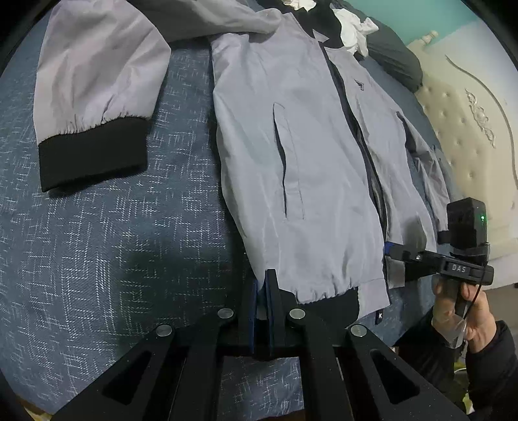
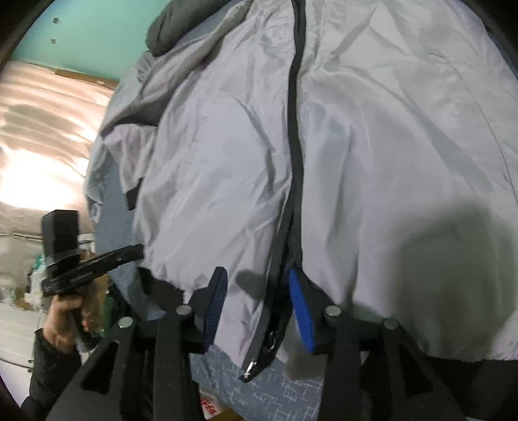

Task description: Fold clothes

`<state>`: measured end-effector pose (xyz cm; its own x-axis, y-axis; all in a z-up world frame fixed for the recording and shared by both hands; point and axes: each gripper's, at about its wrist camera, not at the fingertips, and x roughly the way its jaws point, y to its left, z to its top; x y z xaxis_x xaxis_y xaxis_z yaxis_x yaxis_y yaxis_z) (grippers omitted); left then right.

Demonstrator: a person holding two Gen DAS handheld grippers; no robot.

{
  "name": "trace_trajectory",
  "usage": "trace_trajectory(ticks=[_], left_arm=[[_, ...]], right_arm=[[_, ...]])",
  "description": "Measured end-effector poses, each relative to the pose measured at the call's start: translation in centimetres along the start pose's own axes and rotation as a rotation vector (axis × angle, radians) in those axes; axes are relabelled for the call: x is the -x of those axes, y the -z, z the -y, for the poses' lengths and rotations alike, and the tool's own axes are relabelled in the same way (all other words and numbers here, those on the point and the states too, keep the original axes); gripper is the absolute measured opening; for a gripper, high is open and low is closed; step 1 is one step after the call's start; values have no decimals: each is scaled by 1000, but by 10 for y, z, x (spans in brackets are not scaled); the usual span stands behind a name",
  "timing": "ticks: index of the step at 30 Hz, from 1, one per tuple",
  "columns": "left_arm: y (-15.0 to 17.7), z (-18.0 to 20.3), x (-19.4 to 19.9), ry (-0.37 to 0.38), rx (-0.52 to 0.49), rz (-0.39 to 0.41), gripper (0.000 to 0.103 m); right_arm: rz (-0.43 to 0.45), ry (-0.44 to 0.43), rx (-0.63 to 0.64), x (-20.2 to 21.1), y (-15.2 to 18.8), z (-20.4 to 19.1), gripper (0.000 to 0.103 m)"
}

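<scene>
Grey jacket [image 1: 291, 155] lies front-up on the bed [image 1: 113, 226], zip [image 2: 296, 136] running up the middle, black hem band toward the camera. One sleeve [image 1: 94, 97] is spread out well apart from the body, its black cuff [image 1: 94, 155] flat on the blue patterned cover; a wide strip of bare cover lies between sleeve and jacket side edge. Left tool [image 1: 264, 291]: jaws closed narrow, tips at the hem corner of the jacket; whether cloth is pinched between them cannot be told. Right tool [image 2: 255, 291]: jaws stand part open, not gripping, straddling the hem at the bottom of the zip, where the two front edges part slightly and the zip pull [image 2: 251, 367] hangs past the hem onto the cover. In the left view the right tool [image 1: 393, 251] reaches in from the side at the same hem, held by a hand [image 1: 466, 311] in a dark sleeve. Far side of jacket is bunched against a dark pillow [image 1: 395, 55]; white cloth [image 1: 356, 29] lies near the collar. Padded headboard [image 1: 463, 113] bounds the bed beyond.
</scene>
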<state>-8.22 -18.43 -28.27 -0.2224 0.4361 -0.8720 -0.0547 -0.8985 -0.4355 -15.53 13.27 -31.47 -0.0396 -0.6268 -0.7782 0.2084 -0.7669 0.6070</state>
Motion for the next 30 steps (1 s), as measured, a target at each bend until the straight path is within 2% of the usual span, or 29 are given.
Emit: trace_trajectory(ticks=[2, 4, 6, 9, 14, 17, 21, 23, 24, 25, 27, 30], left_arm=[[-1, 0, 0, 0, 2, 0, 5], [-3, 4, -2, -3, 0, -1, 5], [-2, 6, -3, -5, -4, 0, 5], [-1, 9, -2, -6, -16, 4, 5], [-2, 15, -6, -7, -34, 2, 7], [-3, 16, -7, -17, -35, 0, 7], [-3, 15, 2, -22, -37, 11, 12], [-5, 13, 13, -19, -33, 32, 14], [-6, 13, 18, -24, -34, 46, 20], [-8, 12, 23, -29, -35, 59, 22], [-11, 12, 32, -33, -37, 82, 31], [-16, 13, 37, -35, -40, 96, 32]], right_arm=[[-11, 26, 24, -5, 0, -6, 36], [-17, 74, 50, -7, 2, -8, 12], [-3, 82, 49, -3, 2, -6, 5], [31, 93, 57, 5, 1, -4, 2], [44, 92, 40, 10, -5, 3, 2], [16, 40, 4, 6, -4, 9, 5], [64, -10, -14, 31, -4, 12, 5], [116, -12, 1, 57, -2, 17, 17], [143, -5, 5, 73, -1, 22, 28], [165, 11, 4, 88, 0, 30, 35], [187, 55, -4, 110, 2, 45, 36], [208, 162, -38, 143, 13, 78, 36]])
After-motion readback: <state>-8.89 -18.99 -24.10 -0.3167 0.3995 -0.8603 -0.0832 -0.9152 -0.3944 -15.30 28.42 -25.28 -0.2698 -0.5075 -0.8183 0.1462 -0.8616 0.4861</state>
